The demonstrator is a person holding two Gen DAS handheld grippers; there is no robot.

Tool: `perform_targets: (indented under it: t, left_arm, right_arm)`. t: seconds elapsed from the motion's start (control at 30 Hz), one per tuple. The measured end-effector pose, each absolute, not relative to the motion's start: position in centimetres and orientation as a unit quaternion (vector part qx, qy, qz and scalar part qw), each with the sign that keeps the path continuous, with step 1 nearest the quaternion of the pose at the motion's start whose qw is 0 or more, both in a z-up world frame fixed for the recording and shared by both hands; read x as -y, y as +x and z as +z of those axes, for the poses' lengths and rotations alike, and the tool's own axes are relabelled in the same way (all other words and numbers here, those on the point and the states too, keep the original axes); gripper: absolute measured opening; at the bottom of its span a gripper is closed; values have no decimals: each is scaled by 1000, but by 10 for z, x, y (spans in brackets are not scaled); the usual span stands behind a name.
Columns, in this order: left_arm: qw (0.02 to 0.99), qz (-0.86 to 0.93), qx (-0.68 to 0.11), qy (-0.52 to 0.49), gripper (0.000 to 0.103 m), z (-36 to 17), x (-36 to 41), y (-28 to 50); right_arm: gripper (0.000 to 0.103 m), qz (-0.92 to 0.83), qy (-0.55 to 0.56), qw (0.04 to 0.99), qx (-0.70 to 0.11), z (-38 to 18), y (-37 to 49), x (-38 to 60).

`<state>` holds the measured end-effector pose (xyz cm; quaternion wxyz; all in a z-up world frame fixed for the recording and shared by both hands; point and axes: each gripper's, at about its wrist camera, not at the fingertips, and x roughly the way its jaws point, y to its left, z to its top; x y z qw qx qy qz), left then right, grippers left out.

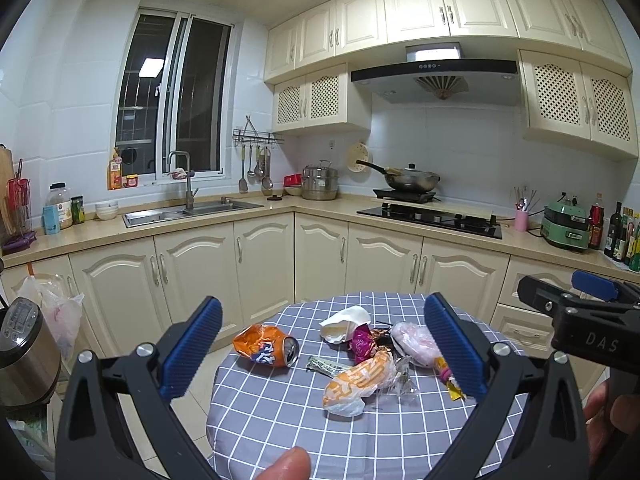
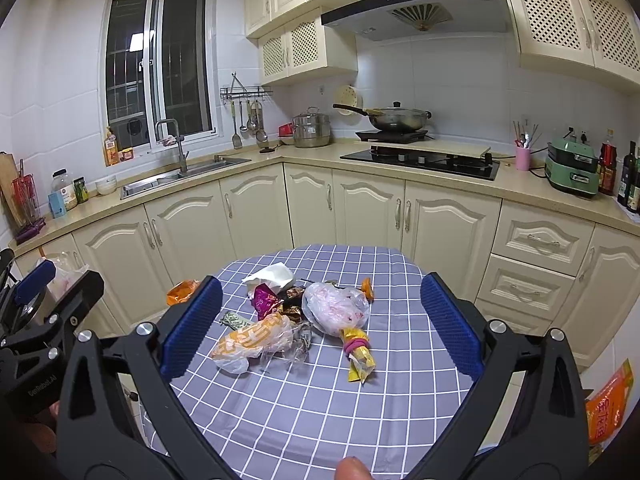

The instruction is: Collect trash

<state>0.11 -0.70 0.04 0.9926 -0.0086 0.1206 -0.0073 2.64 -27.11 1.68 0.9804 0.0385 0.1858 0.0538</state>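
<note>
A round table with a blue checked cloth carries the trash. A crushed orange can lies at its left edge. In the middle sit a white tissue, a purple wrapper, an orange-and-white bag, a pinkish plastic bag, a yellow wrapper and a green wrapper. My left gripper and right gripper hover open and empty above the near side.
A steel cooker stands left of the table, with a plastic bag hanging on the cabinets behind it. An orange package lies low at the right. Cream cabinets, a sink and a hob ring the far side.
</note>
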Motion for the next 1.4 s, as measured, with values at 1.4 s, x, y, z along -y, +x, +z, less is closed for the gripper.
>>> perform_targets:
  t: [1.4]
  left_arm:
    - [932,-69,-345,82,99,-160,28,171]
  right_arm:
    - [97,17,43,930,-364,-127,134,314]
